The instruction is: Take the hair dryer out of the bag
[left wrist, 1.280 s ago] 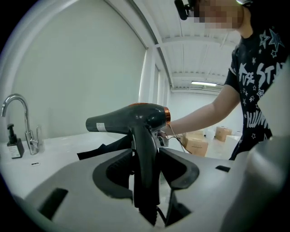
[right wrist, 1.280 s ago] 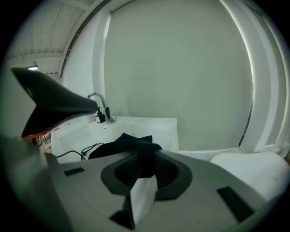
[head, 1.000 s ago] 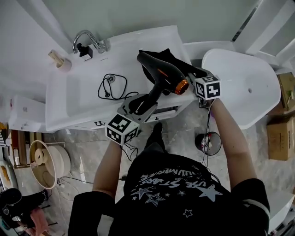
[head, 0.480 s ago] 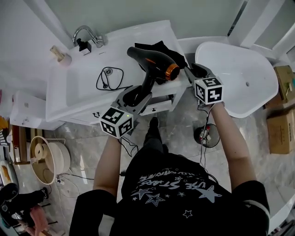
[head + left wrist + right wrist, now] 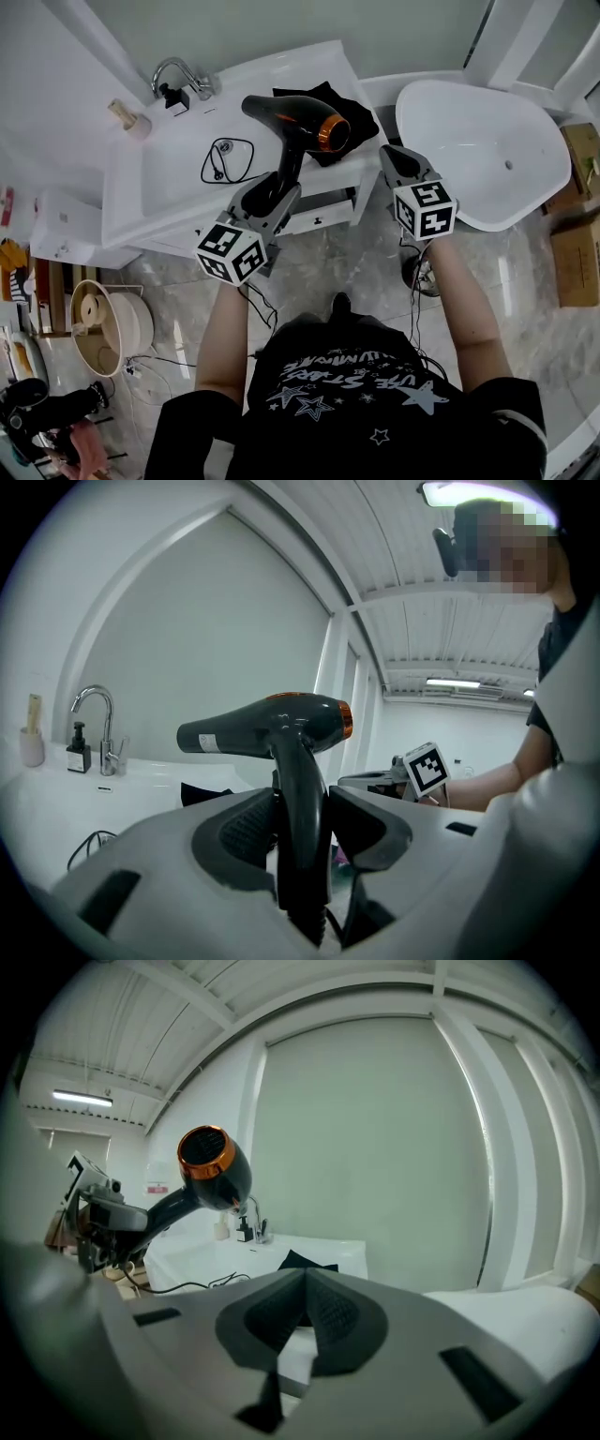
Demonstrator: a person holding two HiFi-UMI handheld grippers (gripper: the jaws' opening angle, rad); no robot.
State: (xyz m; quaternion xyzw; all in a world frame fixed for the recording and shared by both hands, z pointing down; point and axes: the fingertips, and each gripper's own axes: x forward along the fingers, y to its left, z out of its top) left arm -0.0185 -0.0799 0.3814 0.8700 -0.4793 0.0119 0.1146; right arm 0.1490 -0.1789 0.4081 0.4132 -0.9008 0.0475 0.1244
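The black hair dryer (image 5: 298,120) with its orange rear ring is in the air over the counter, its handle pointing down. My left gripper (image 5: 272,192) is shut on that handle (image 5: 300,827). The dryer's barrel (image 5: 267,726) lies level above the jaws. The black bag (image 5: 361,117) lies flat and empty on the counter's right end, behind the dryer. My right gripper (image 5: 392,157) is off the counter's right front corner, clear of the bag (image 5: 305,1262). Its jaws have just been closing and are shut (image 5: 305,1288), with nothing between them.
The dryer's black cord (image 5: 225,159) loops in the white sink basin (image 5: 169,183). A chrome faucet (image 5: 178,75) and a soap bottle (image 5: 127,117) stand at the back left. A white bathtub (image 5: 478,150) is on the right. A round bin (image 5: 103,323) stands on the floor.
My left gripper has carried the dryer left and up, off the bag. My right gripper has drawn back from the bag's edge toward the person, and its jaws have closed.
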